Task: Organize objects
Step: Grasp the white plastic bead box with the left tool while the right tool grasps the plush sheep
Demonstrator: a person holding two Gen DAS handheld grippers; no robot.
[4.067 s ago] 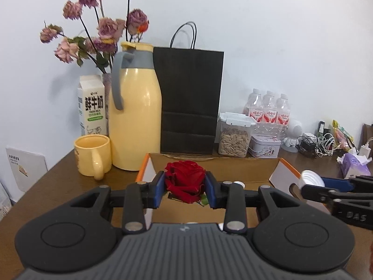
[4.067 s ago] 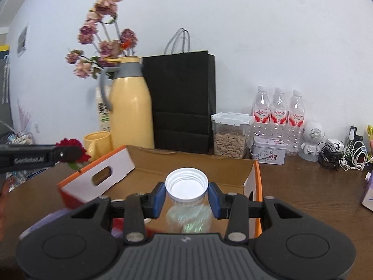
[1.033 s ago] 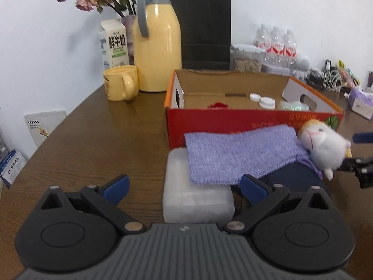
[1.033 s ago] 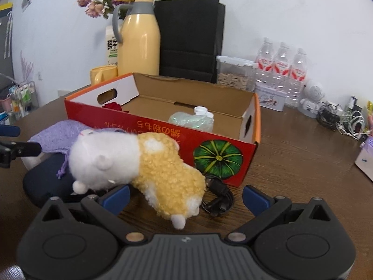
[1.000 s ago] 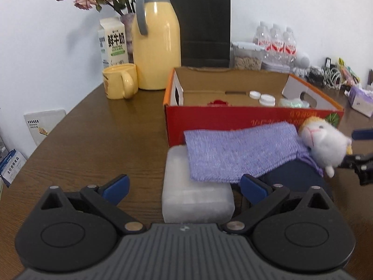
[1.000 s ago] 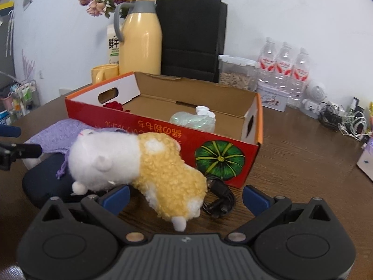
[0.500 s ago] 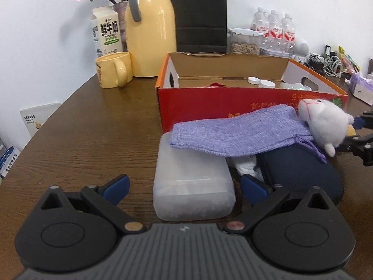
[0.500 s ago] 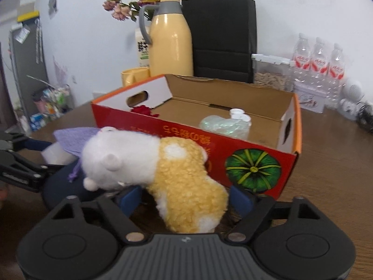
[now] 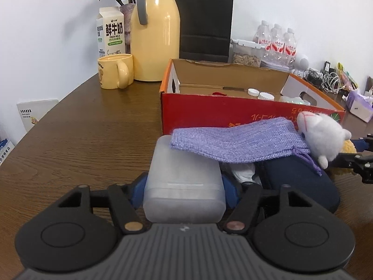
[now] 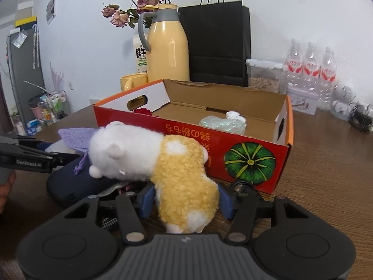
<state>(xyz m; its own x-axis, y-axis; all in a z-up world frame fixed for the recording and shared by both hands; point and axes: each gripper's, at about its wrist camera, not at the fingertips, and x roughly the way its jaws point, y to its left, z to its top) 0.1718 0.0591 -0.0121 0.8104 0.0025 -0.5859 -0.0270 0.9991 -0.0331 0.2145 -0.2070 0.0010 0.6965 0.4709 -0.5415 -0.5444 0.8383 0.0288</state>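
the left gripper [image 9: 184, 190], jaws just closing, presses both pads on the frosted plastic case [image 9: 184, 182], partly under the purple pouch [image 9: 235, 142]. the right gripper [image 10: 185, 200], also closing, appears to clamp the plush toy [image 10: 163, 163]. only the right view shows the pumpkin print [image 10: 250, 163] on the red box [image 10: 186, 137].

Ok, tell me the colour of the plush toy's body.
Yellow, with a white head; right wrist view shows the plush toy best.

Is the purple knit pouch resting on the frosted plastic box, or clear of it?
Touching. In the left wrist view the purple knit pouch lies draped over the far end of the frosted plastic box, no gap showing.
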